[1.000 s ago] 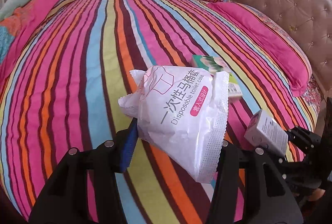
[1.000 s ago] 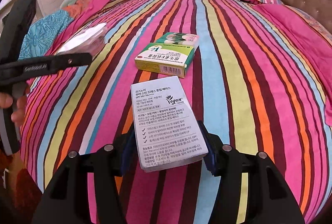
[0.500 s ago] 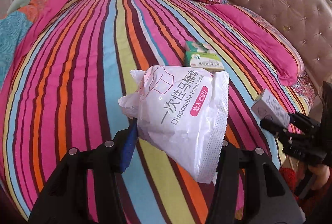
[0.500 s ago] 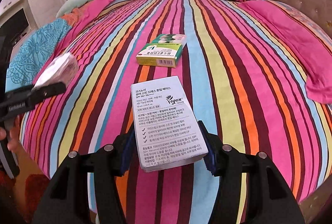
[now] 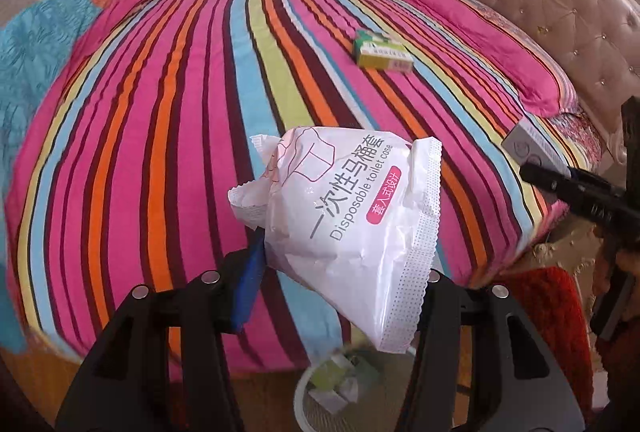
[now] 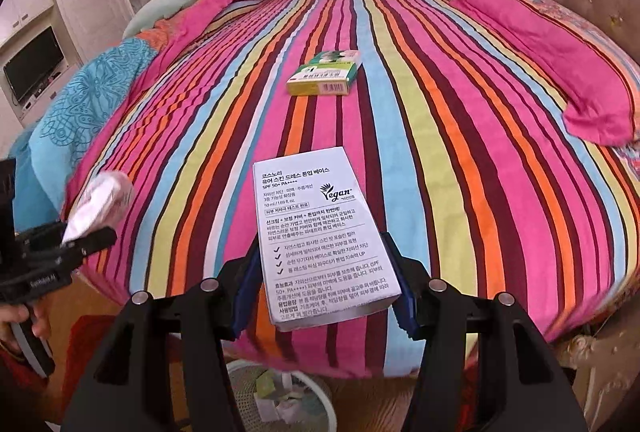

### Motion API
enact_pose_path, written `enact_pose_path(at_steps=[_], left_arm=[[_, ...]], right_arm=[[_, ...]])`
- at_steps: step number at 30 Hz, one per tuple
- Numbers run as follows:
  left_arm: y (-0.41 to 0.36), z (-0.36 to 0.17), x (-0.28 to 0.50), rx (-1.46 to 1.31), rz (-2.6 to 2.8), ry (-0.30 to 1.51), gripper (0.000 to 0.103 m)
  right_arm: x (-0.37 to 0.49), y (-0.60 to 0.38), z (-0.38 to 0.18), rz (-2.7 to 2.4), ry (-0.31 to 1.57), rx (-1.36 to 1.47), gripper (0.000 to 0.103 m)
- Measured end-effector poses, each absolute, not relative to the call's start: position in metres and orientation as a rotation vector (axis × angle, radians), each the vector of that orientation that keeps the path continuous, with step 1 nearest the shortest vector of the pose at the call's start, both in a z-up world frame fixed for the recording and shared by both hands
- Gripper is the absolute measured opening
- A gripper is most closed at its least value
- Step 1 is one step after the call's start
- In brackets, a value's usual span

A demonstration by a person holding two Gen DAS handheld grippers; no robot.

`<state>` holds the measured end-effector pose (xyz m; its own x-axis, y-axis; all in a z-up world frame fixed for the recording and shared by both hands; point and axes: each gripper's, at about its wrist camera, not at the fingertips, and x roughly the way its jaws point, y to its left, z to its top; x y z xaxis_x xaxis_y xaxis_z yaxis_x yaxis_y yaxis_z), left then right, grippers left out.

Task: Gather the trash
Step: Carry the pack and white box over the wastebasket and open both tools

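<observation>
Right gripper (image 6: 324, 292) view alone shows television (image 6: 34, 67)

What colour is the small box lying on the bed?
Green and yellow box, clearest in right wrist view.

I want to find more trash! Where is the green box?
The green and yellow cardboard box lies mid-bed on the striped bedspread, beyond the white box in the right tongs.
</observation>
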<state>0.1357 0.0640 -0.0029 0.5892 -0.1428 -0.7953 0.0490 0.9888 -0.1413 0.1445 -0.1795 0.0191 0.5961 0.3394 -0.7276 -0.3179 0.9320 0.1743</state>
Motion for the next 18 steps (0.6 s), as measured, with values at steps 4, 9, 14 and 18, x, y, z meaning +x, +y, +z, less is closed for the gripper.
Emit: enact_pose_path(at_steps=[4,9,14,18], left_arm=[[0.055,-0.008,0.104,-0.105,-0.115,0.939,0.052],[0.046,-0.016,0.07,-0.105,-0.12,0.953,0.052],[0.035,-0.025,0.044,-0.104,-0.137,0.977,0.052],[0.028,-0.034,0.024,-0.105,-0.137,1.002,0.052]], right_arm=[[0.123,-0.184,0.019,0.389,0.849,0.034,0.053],[0.096,-0.184,0.014,0.403,0.859,0.024,0.053],[0.073,-0.179,0.007,0.421,0.876,0.016,0.053],[0.054,-0.171,0.001,0.447,0.896,0.004,0.053]])
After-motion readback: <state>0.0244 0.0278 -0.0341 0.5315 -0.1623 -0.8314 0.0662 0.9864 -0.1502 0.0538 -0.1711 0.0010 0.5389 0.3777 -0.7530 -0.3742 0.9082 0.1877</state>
